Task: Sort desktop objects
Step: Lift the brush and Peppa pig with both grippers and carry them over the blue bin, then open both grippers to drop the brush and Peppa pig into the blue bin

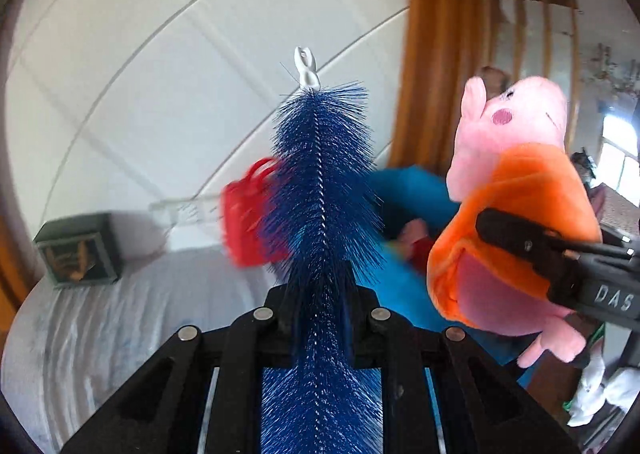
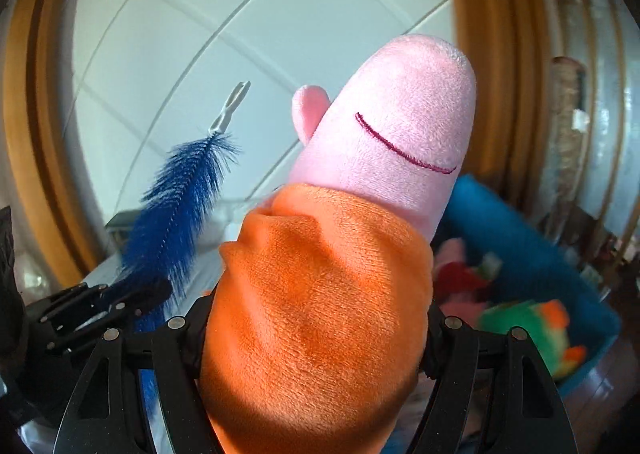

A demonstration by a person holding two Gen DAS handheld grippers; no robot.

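My left gripper is shut on a blue bottle brush, which sticks up and forward and ends in a white plastic tip. My right gripper is shut on a pink pig plush in an orange dress, its pads pressed into the dress on both sides. In the left wrist view the plush hangs to the right of the brush, with one black finger across the dress. The right wrist view has the brush and the left gripper at lower left. Both are lifted off the table.
A blue bin at the right holds several plush toys, one of them green and orange. Behind the brush are a small red bag, a clear plastic piece and a dark green box, above a white cloth-covered table.
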